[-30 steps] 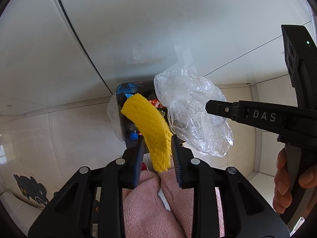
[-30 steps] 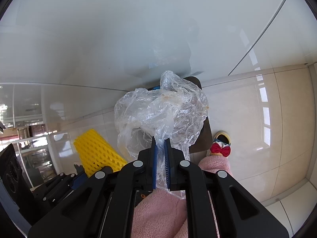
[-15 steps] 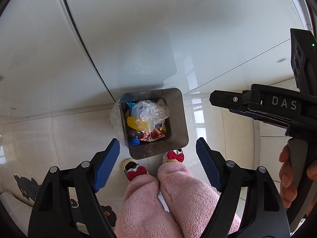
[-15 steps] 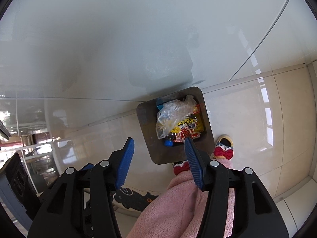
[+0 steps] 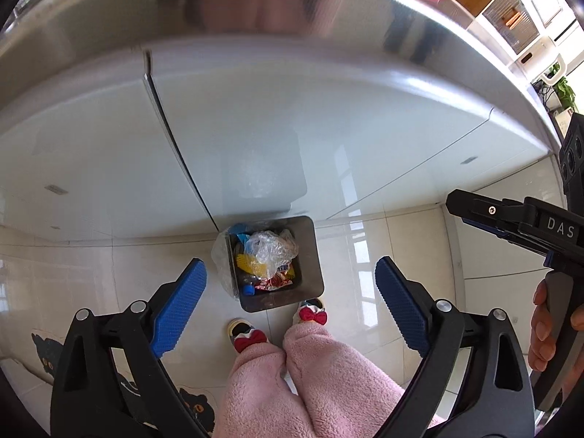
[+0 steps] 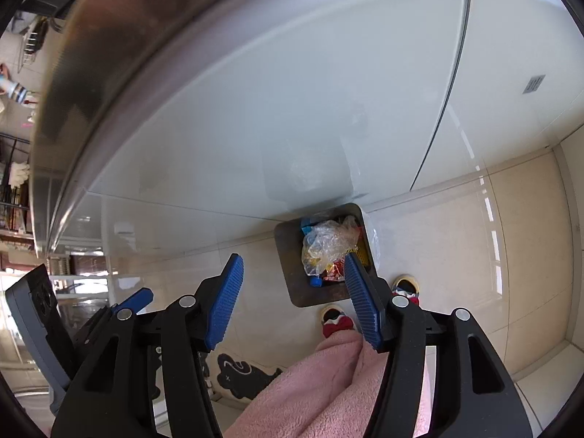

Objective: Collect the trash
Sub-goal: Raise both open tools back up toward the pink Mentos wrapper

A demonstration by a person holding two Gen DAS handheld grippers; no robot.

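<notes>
A square grey trash bin (image 5: 310,255) stands on the tiled floor against white cabinet doors. In it lie a crumpled clear plastic bag (image 5: 272,248), a yellow foam net (image 5: 245,261) and colourful wrappers. The bin (image 6: 292,255) and the clear bag (image 6: 326,242) also show in the right wrist view. My left gripper (image 5: 292,292) is open and empty, high above the bin. My right gripper (image 6: 294,284) is open and empty too, also high above it, and shows at the right of the left wrist view (image 5: 511,219).
The person's pink fleece trousers (image 5: 303,376) and slippers with red bows (image 5: 310,314) are right in front of the bin. A floor mat with black cats (image 5: 47,350) lies at the lower left. A steel counter edge (image 5: 255,3) runs above the cabinets.
Both grippers opened and dropped the yellow foam net and the clear plastic bag into the bin. Both have since risen, so the bin looks smaller and the counter edge has come into view.
</notes>
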